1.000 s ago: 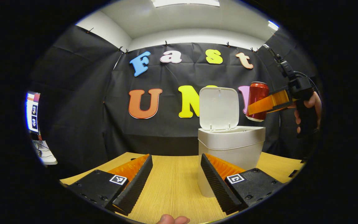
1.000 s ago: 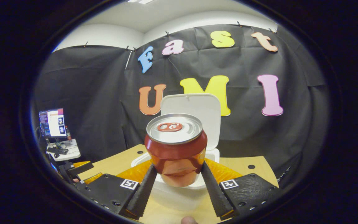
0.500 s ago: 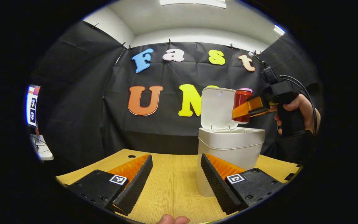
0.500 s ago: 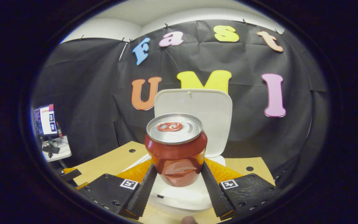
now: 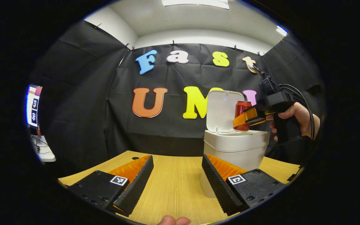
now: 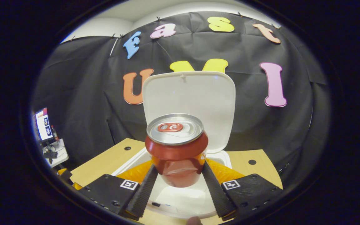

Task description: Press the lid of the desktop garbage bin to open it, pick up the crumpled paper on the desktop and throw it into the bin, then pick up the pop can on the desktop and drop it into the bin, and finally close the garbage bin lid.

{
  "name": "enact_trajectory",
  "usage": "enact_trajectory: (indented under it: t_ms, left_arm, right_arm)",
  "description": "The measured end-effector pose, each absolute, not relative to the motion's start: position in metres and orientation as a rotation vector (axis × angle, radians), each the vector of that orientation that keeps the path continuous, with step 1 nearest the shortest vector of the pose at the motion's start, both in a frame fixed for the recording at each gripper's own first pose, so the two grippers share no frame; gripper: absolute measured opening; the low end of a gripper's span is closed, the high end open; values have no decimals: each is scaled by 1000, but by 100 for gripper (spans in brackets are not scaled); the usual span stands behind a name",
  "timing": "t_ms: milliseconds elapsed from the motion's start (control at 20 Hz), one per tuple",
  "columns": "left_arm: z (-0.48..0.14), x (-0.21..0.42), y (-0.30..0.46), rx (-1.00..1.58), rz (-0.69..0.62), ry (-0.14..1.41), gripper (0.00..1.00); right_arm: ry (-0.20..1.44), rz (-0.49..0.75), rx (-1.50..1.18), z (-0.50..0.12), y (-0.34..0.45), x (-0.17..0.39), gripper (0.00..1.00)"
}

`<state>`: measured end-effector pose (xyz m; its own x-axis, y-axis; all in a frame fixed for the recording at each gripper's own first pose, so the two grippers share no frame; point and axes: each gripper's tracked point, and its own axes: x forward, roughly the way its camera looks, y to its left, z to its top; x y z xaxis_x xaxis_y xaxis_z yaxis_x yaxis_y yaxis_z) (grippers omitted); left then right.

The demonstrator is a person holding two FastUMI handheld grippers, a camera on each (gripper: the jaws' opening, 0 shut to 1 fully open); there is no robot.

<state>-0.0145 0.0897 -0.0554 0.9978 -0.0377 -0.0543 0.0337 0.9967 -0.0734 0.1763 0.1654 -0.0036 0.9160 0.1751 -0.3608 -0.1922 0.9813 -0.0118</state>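
Your right gripper (image 6: 178,182) clamps the red pop can (image 6: 176,150) upright between both fingers, directly above the white garbage bin (image 5: 236,148), whose lid (image 6: 188,103) stands raised behind it; your left gripper (image 5: 177,179) hangs spread wide with nothing between its fingers, low over the wooden desktop (image 5: 173,187), near the bin.

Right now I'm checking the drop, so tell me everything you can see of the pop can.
The pop can is red with a silvery metal top and a red pull tab, unopened. It stands upright, clamped at its lower body between the right gripper fingers, held above the open white bin, in front of the raised lid.
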Motion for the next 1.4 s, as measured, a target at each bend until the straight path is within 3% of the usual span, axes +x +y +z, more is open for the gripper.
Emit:
enact_trajectory:
  t_ms: [150, 250, 800, 1200, 1400]
  left_arm:
    - [-56, -15, 88, -62, -38, 58, 100]
    - [-57, -15, 86, -56, -43, 58, 100]
    - [-65, -12, 82, -58, -64, 88, 100]
    - [-58, -17, 82, -96, -75, 84, 100]
    - [-53, -19, 80, -111, -90, 73, 100]
  right_arm:
    - [353, 174, -60, 0, 162, 177, 84]
    - [320, 169, -54, 11, 162, 174, 93]
    - [120, 153, -17, 118, 162, 157, 93]
    - [25, 100, -26, 194, 163, 213, 93]
    - [59, 69, -37, 195, 166, 255, 93]
